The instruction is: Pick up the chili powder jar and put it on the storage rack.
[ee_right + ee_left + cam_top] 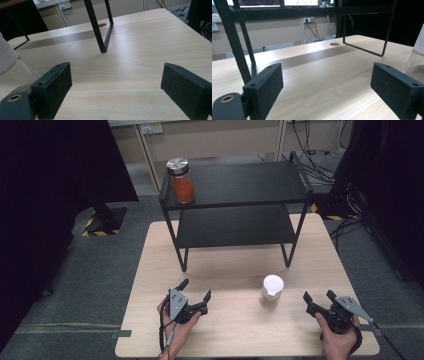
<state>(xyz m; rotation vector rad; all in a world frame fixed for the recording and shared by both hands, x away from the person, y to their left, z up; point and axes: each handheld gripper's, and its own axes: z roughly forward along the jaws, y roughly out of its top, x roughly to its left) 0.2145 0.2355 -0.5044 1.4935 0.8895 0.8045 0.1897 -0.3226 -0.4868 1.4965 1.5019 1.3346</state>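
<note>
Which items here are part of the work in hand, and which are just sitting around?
In play: white-lidded jar on the table between both open grippers, left gripper, right gripper.

Standing by: black shelf rack, red-filled jar on its top shelf, table.

Even overhead light falls on the pale table point(235, 330); the black shelf point(235, 185) casts a soft shadow band beneath it. High view is dim and dark at its corners, slightly soft. Both gripper views are sharp, mildly stretched at edges.

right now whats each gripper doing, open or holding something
left gripper: open, nothing between its jaws
right gripper: open, holding nothing, the white-lidded jar stands apart from it
</note>
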